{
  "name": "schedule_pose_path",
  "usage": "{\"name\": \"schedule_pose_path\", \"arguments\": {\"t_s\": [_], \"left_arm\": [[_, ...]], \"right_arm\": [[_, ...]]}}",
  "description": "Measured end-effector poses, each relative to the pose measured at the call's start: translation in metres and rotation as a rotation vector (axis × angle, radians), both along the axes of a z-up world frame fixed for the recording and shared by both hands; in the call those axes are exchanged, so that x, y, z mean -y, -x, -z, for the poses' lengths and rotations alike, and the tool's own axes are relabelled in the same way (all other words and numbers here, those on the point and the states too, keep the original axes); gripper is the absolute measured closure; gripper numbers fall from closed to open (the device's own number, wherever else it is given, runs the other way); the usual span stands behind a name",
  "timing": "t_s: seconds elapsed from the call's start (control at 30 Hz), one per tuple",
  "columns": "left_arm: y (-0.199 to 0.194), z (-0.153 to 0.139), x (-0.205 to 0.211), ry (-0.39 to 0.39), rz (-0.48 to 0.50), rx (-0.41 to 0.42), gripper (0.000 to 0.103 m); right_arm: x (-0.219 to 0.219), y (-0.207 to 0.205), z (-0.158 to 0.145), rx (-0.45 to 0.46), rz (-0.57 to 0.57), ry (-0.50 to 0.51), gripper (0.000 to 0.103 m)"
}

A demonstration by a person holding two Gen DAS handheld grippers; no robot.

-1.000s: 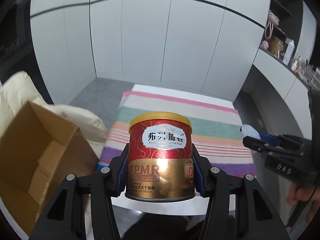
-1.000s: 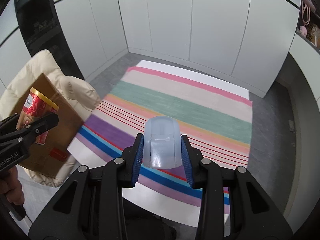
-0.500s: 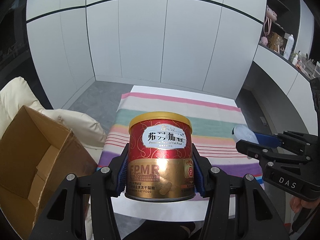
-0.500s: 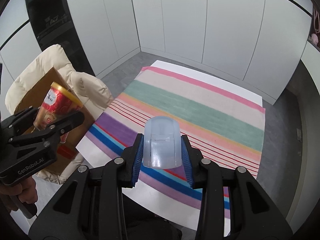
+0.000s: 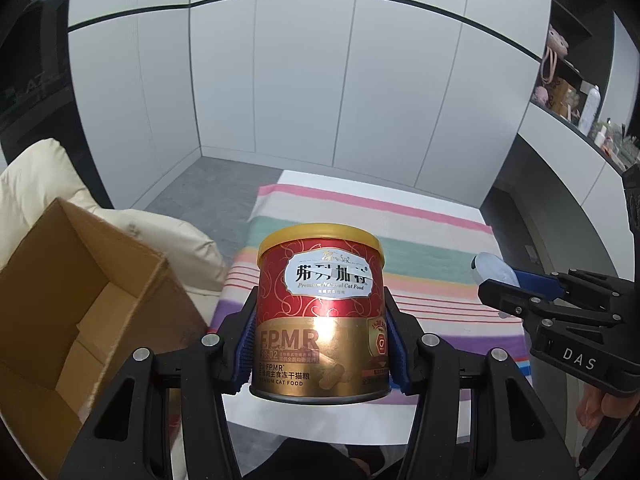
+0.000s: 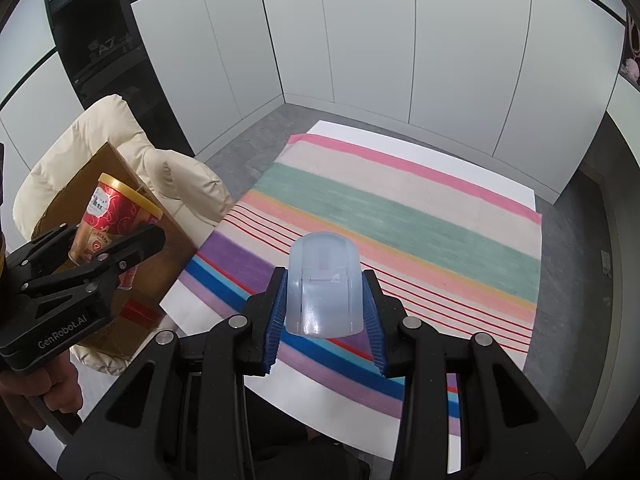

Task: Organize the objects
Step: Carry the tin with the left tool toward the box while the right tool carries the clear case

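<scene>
Above the near edge of a table point(image 6: 400, 138) covered with a striped cloth point(image 6: 420, 216), both grippers were held in the air, each with something in its jaws. The left gripper point(image 5: 320, 340) had its blue pads pressed against the lower half of a red and gold cat food can point(image 5: 322, 308) with a yellow lid, carried upright. To its left an open cardboard box point(image 5: 80, 300) sat on a cream padded chair point(image 5: 36, 184), its flaps up and its inside showing only bare cardboard as far as could be seen. In the right wrist view the can appeared in front of the box's outer wall. The right gripper point(image 6: 325, 300) was clamped on a translucent pale blue plastic item point(image 6: 323, 284) with a rounded top; what it was could not be told. It hung over the purple and blue stripes of the cloth. White cabinet doors point(image 5: 320, 100) lined the far walls, and a shelf point(image 5: 576, 92) at the right carried small goods.
</scene>
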State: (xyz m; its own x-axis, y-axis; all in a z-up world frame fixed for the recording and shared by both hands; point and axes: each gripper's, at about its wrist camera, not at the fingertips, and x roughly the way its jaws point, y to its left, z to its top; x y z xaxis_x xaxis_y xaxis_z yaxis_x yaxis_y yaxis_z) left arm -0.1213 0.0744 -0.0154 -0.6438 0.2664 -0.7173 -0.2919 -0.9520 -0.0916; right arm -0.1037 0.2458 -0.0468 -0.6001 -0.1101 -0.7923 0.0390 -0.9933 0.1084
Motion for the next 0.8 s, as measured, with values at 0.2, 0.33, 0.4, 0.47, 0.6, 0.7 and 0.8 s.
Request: {"name": "schedule_pose_path", "arguments": {"t_s": [0.2,0.33,0.4,0.47,0.6,0.7,0.8], "left_arm": [[0.000,0.000,0.026,-0.003,-0.046,0.001,0.049],[-0.001,-0.001,0.044,-0.002,-0.075,-0.005,0.049],[-0.002,0.000,0.053,0.000,-0.091,-0.007,0.049],[-0.003,0.000,0.062,-0.001,-0.105,-0.007,0.049],[-0.004,0.001,0.083,-0.004,-0.140,-0.004,0.049],[-0.007,0.002,0.097,-0.002,-0.164,-0.003,0.049],[-0.009,0.002,0.111,-0.002,-0.192,-0.004,0.049]], "right_arm": [[0.020,0.003,-0.006,-0.018,-0.025,-0.006,0.065],[0.037,0.007,-0.007,-0.020,-0.050,-0.006,0.065],[0.046,0.009,-0.008,-0.023,-0.064,-0.006,0.065],[0.056,0.011,-0.008,-0.028,-0.078,-0.009,0.065],[0.073,0.014,-0.010,-0.033,-0.103,-0.007,0.065],[0.087,0.017,-0.011,-0.038,-0.123,-0.008,0.065],[0.102,0.019,-0.012,-0.044,-0.147,-0.012,0.065]]}}
